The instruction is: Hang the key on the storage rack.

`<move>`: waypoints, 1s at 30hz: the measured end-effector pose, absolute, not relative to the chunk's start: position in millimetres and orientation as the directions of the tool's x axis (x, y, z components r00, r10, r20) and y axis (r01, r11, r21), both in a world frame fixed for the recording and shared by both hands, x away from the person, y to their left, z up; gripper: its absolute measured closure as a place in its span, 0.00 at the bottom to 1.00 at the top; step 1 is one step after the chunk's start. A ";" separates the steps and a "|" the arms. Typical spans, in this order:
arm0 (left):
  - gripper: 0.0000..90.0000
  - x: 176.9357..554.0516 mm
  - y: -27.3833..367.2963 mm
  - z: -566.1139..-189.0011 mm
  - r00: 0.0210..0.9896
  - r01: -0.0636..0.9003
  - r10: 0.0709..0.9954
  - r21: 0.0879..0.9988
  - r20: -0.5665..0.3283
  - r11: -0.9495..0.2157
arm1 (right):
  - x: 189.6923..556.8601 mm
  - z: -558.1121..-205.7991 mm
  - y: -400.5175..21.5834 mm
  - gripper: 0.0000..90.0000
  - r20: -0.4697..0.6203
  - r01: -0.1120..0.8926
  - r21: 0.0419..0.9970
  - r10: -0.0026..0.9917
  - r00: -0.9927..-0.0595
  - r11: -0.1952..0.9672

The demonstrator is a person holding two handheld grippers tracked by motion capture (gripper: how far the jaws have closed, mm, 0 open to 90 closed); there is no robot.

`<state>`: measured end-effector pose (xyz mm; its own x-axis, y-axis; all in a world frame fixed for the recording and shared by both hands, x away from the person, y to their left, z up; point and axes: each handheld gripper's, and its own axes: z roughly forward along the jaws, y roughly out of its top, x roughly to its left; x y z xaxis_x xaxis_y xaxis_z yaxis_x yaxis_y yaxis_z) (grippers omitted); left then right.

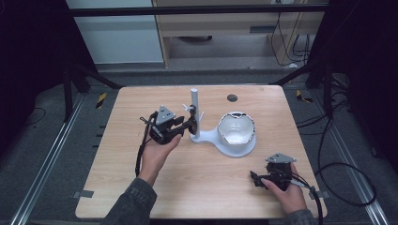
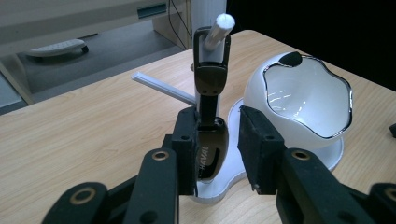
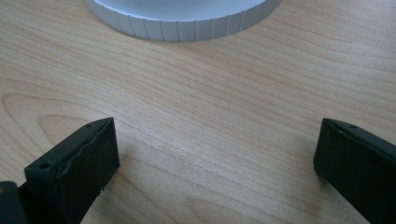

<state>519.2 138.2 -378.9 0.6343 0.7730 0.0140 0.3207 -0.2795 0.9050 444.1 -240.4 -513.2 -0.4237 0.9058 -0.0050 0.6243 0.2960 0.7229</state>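
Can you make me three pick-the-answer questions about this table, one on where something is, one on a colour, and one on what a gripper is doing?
1. Where does the white bowl sit?
A. on the floor
B. on the white stand's base, right of its post
C. in the person's right hand

2. What colour is the key fob on the post?
A. glossy black
B. red
C. yellow

3. How does the right gripper stand?
A. shut on the bowl
B. shut on a cable
C. open, jaws wide apart over bare table

Answers:
1 B, the high view shows the bowl on the base beside the post.
2 A, the left gripper view shows the fob dark and shiny between the jaws of the left gripper.
3 C, the right gripper view shows only wood between its jaws.
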 end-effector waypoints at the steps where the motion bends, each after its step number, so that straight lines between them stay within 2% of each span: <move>1: 0.74 519.2 138.5 -378.9 0.634 0.320 0.773 0.906 0.013 -0.277 | 444.1 -513.2 -240.5 0.00 -0.005 0.624 0.723 0.906 -0.424 0.296; 4: 0.68 519.2 138.9 -378.6 0.630 0.317 0.776 0.908 0.016 -0.276 | 444.1 -513.2 -240.4 0.00 -0.005 0.624 0.723 0.906 -0.424 0.296; 7: 0.56 517.3 139.0 -378.5 0.639 0.301 0.769 0.909 0.032 -0.288 | 444.0 -513.2 -240.4 0.01 -0.005 0.625 0.723 0.906 -0.423 0.296; 12: 0.32 516.6 141.2 -377.2 0.648 0.301 0.762 0.916 0.007 -0.265 | 443.9 -513.2 -240.2 0.01 -0.003 0.626 0.722 0.907 -0.421 0.293; 17: 0.17 515.0 140.9 -377.6 0.654 0.311 0.756 0.910 0.003 -0.273 | 444.0 -513.2 -240.4 0.01 -0.005 0.625 0.723 0.906 -0.423 0.296; 30: 0.07 500.1 145.6 -378.0 0.703 0.305 0.711 0.906 -0.007 -0.293 | 443.9 -513.2 -240.1 0.01 -0.003 0.626 0.722 0.907 -0.420 0.293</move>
<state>500.1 145.6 -378.0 0.7027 0.7115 -0.0066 0.3051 -0.2929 0.9062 443.9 -240.1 -513.2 -0.4203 0.9074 -0.0033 0.6264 0.2928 0.7224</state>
